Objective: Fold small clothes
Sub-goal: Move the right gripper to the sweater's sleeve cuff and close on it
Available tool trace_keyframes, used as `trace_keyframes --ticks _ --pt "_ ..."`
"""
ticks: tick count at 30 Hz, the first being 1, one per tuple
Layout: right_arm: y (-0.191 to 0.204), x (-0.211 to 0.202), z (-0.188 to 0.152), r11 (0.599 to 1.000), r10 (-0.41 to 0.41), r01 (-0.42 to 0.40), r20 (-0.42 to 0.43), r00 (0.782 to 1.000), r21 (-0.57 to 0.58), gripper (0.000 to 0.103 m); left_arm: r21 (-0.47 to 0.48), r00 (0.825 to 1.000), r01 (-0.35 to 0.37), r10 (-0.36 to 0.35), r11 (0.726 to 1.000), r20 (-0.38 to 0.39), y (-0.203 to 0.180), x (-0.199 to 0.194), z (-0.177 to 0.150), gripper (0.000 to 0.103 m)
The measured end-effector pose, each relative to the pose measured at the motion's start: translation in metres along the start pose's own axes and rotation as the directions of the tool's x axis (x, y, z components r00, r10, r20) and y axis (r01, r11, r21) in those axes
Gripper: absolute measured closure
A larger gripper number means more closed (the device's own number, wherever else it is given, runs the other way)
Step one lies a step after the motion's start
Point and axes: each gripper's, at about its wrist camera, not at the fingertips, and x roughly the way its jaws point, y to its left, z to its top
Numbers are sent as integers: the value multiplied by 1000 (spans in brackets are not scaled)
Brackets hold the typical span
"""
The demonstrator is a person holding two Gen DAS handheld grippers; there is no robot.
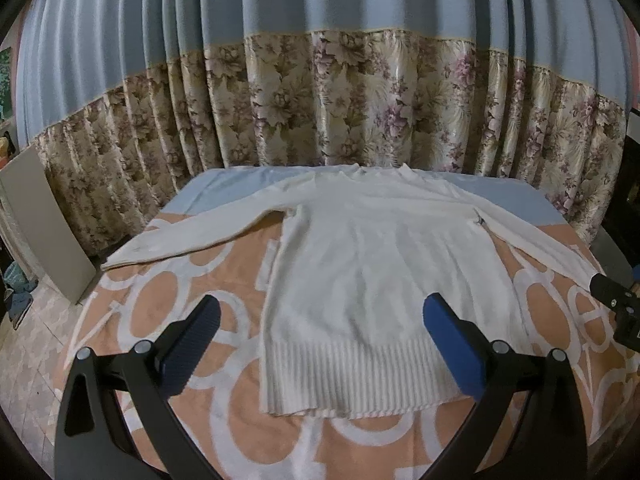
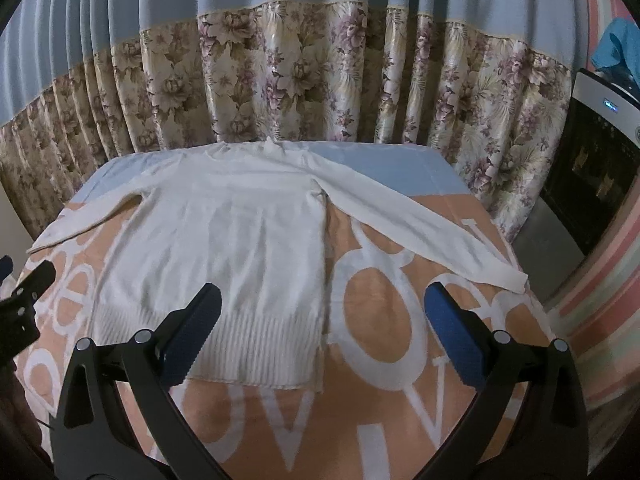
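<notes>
Sweater (image 1: 372, 280), white, flat on orange-and-white blanket (image 1: 192, 288), both sleeves out to the sides, ribbed hem nearest, collar at far edge by floral curtain (image 1: 320, 108). Left gripper (image 1: 320, 344) jaws spread wide, above the hem, holding nothing. Right gripper (image 2: 324, 332) jaws also spread wide, empty, over sweater's right hem corner and bare blanket; right sleeve cuff (image 2: 516, 280) just beyond its right finger. Grey board (image 1: 48, 224) leaning far left.

Curtain (image 1: 320, 80): blue above, floral below. Bed (image 2: 400, 400): peach blanket, white pattern. Floor (image 1: 36, 340): pale tile; board (image 1: 48, 232) leaning left.
</notes>
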Motion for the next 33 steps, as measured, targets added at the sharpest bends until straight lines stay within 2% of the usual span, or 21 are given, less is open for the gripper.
trace_keyframes --ticks 7,12,18,23,27,33 --pt "-31 19 2 999 -18 18 6 1000 29 3 20 1000 9 -9 1000 -4 -28 17 -4 2" --pt "-73 41 6 996 42 -44 24 999 81 3 40 999 36 -36 999 -13 -56 41 -5 2" --pt "-144 79 4 987 -51 51 -6 999 152 3 44 998 47 -45 998 -50 -86 76 -10 2" --pt "-184 107 -7 980 -127 133 -53 991 147 3 34 996 44 -41 998 -78 -107 99 -15 2" --pt "-207 126 -12 979 -148 159 -88 985 129 3 35 995 40 -37 999 -90 -119 110 -16 2" --pt "-240 154 -15 968 -163 188 -154 975 165 4 55 995 34 -29 998 -93 -145 127 -12 2"
